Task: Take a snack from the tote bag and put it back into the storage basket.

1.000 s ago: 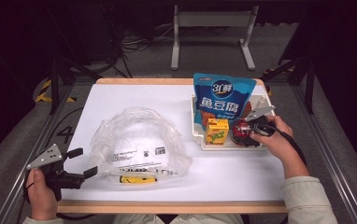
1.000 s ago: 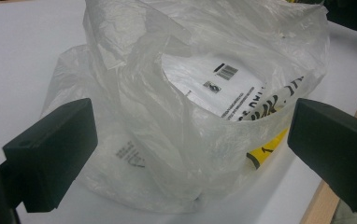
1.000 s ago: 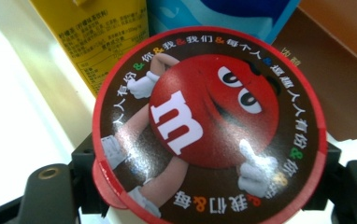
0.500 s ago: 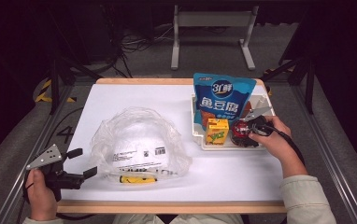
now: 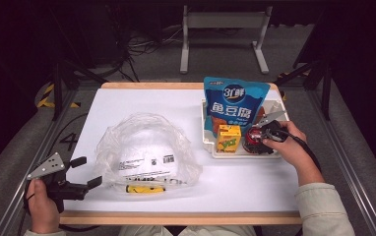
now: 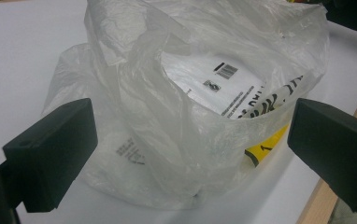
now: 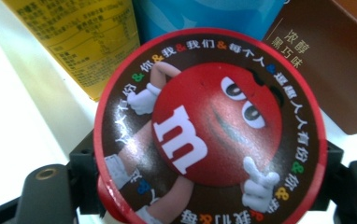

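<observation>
Right gripper [image 5: 263,139]: jaws clamped on candy tub [image 7: 209,126] in tray [image 5: 210,145], unchanged, lift pending | left gripper [image 5: 83,172]: spread, unmoved, beside bag [image 5: 146,152], left of tray.

Left gripper [image 5: 83,173] agape, right gripper [image 5: 259,139] clamped

White table [image 5: 255,182] with wooden edge, crumpled clear plastic bag [image 5: 146,150], white snack tray [image 5: 206,140]
</observation>
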### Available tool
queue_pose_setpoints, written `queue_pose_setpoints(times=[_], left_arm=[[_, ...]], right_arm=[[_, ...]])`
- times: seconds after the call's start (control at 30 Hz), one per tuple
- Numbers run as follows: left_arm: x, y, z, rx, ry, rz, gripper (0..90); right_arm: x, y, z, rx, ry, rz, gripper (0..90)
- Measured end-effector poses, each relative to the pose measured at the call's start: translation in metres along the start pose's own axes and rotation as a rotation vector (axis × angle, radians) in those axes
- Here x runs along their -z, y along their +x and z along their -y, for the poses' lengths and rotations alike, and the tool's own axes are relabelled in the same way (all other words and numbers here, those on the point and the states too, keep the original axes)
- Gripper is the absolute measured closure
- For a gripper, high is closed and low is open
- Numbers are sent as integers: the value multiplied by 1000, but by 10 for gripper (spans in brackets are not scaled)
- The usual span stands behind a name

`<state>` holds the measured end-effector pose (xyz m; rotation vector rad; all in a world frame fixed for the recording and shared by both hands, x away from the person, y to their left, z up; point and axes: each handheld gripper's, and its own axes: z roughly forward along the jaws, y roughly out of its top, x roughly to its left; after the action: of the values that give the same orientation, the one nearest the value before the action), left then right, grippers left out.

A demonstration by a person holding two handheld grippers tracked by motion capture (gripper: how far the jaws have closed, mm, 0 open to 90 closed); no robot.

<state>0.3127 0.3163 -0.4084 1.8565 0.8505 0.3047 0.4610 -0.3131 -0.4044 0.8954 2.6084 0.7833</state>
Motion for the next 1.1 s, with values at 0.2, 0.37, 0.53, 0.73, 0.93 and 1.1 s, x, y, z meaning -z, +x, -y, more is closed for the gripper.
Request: queue_pose_setpoints(times=[0.2, 0.37, 0.53, 0.73, 0.93, 1.1], left_arm=[[0, 0, 0, 3, 0, 1, 22], [-1, 0, 0, 3, -2, 3, 22], [-2, 0, -1, -2, 2, 3, 22], [-2, 0, -1, -1, 2, 4, 22], [-1, -1, -1, -7, 5, 4, 22], [-1, -2, -1, -9, 5, 3, 22]], right_arm=[[3, -1, -2, 18, -8, 6, 214], [8, 0, -3, 10, -34, 15, 188], [16, 3, -3, 9, -64, 18, 171], [35, 8, -7, 24, -101, 52, 170], [52, 16, -10, 17, -151, 63, 170], [64, 26, -12, -8, -193, 52, 170]])
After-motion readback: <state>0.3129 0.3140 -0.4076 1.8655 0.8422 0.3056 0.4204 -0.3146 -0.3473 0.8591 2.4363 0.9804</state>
